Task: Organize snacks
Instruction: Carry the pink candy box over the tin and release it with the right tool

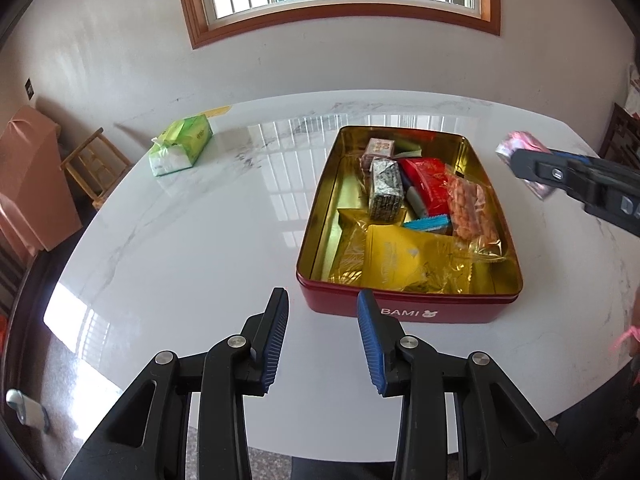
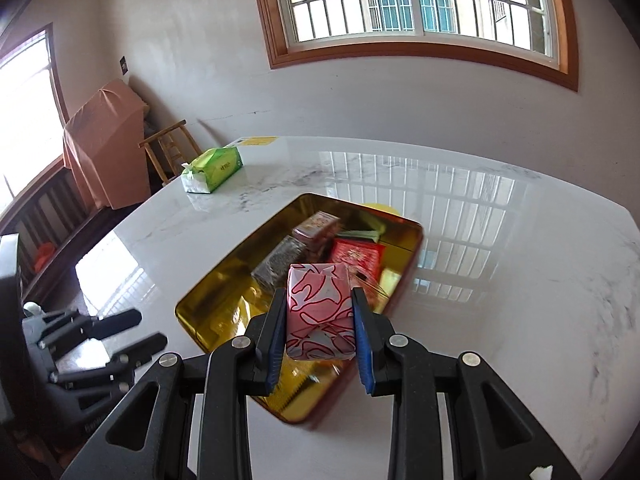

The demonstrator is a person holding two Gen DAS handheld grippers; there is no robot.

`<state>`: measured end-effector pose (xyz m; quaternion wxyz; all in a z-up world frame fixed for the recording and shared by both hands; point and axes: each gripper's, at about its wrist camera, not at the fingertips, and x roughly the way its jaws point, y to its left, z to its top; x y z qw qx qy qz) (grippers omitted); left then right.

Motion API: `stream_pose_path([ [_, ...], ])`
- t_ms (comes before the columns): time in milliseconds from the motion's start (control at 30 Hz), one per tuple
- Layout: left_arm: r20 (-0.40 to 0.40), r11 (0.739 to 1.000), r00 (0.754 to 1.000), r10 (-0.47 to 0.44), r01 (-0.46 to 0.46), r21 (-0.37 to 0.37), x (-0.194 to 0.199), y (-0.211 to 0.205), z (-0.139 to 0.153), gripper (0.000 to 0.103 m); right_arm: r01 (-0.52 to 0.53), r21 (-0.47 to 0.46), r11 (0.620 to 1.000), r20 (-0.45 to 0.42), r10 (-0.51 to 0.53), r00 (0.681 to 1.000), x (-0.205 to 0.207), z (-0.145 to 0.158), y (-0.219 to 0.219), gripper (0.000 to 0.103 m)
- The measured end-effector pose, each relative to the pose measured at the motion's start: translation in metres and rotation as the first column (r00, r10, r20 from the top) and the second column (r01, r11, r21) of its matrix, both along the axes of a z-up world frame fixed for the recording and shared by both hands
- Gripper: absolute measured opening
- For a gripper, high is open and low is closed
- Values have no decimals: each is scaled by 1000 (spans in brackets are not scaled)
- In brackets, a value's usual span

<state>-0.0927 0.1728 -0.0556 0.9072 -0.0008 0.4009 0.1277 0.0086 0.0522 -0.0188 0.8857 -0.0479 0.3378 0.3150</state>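
Observation:
A red tin with a gold inside stands on the white marble table. It holds several snacks: a yellow pouch, a bag of orange crackers, a red packet, a grey-patterned block. My left gripper is open and empty, just in front of the tin's near wall. My right gripper is shut on a pink-and-white wrapped snack block, held above the tin. It also shows at the right of the left wrist view.
A green tissue pack lies at the table's far left. A wooden chair and a covered pink object stand left of the table. A yellow item lies behind the tin.

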Motion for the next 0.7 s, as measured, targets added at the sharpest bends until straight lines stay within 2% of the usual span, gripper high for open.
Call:
stream_pose_path([
  [100,22,1000,1000,4,-4,-14,-1,5,0,37,-3,-6,1000,0,3,1000,6,-6,13,28],
  [300,16,998,1000,-2,3,-62,3,14,-3,37,2,-31,1000,12,-2,1000,24,-24,40,29],
  [367,8,997,1000,4,-3,-73,5,17,-4,37,15,-47,999,19,-14,1000,29,-29,45,36],
  [433,9,997,1000,12,-11,-75,5,19,-4,37,13,0,1000,18,-13,1000,31,-28,43,56],
  [500,0,996,1000,12,-12,-83,6,21,-5,37,13,40,999,50,-16,999,27,-21,37,64],
  [700,-10,996,1000,22,-23,-90,8,24,-5,37,-18,102,995,100,7,995,5,0,7,68],
])
